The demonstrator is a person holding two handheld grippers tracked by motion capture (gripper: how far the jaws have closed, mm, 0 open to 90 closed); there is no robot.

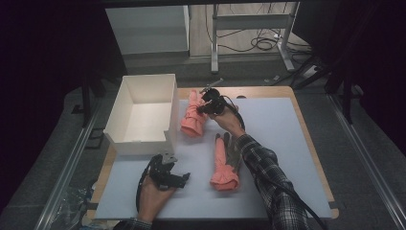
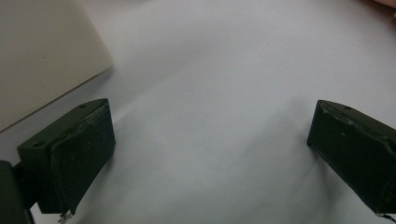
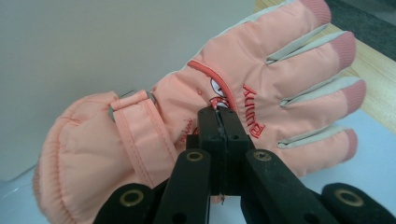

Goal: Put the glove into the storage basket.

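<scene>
Two salmon-pink padded gloves lie on the white mat. The far glove rests beside the white box, fingers pointing away from me. My right gripper is over its back with the jaws pressed together, pinching the fabric by the embroidered logo. That glove lies palm down, its strap and cuff toward the left. The near glove lies by my right forearm, cuff toward me. My left gripper sits low over the mat near the box's front corner, its jaws wide apart around nothing.
The open white box stands on the table's left side, and its wall rises just behind the far glove. The wooden table edge shows past the glove's fingertips. Metal desk legs and cables lie on the floor beyond.
</scene>
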